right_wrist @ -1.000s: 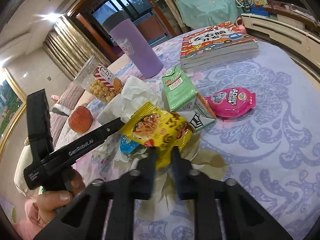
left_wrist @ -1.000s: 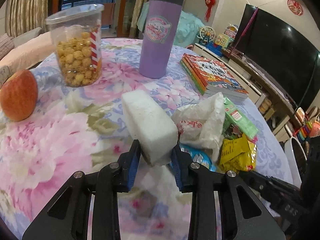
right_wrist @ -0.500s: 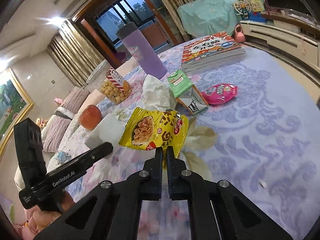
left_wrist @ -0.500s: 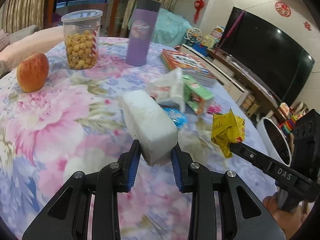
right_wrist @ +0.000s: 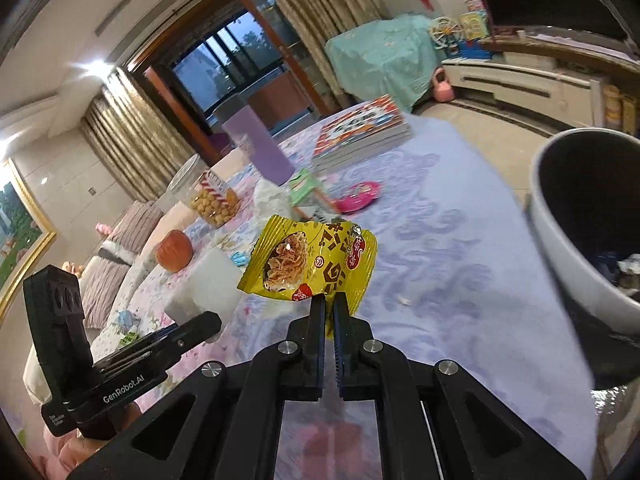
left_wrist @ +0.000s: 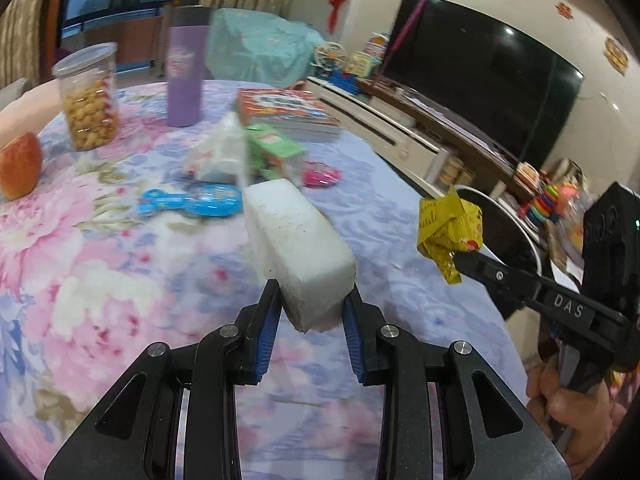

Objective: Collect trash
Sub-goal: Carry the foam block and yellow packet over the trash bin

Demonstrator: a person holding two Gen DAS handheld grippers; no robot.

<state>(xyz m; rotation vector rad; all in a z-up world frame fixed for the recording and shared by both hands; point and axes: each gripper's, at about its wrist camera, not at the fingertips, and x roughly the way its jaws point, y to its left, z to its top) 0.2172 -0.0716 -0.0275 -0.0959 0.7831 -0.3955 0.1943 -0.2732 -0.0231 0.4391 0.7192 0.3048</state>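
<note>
We now have both pieces of trash lifted clear of the table (left_wrist: 400, 216), where a second ago they sat low among the litter. Our left gripper (left_wrist: 310, 312) is clamped on the white foam block (left_wrist: 296, 248), its blue pads pressing the block's near end, exactly as it was a second back. Our right gripper (right_wrist: 329, 316) has just finished pinching down, and its jaws are nearly together on the bottom edge of the yellow snack wrapper (right_wrist: 312, 264), which stands up above them. In the left view the wrapper hangs at three o'clock from the block, over the rim of the bin (left_wrist: 520, 224); in the right view the bin (right_wrist: 560, 248) has come into sight at three o'clock, beside the table edge. We judge the pickup done and the carry well under way, with dropping next. Left on the cloth (farther off now) are the blue packet (left_wrist: 192, 202) at ten o'clock from the block, the pink packet (left_wrist: 322, 176), the green carton (left_wrist: 276, 148) and the crumpled white bag (left_wrist: 220, 156).
</note>
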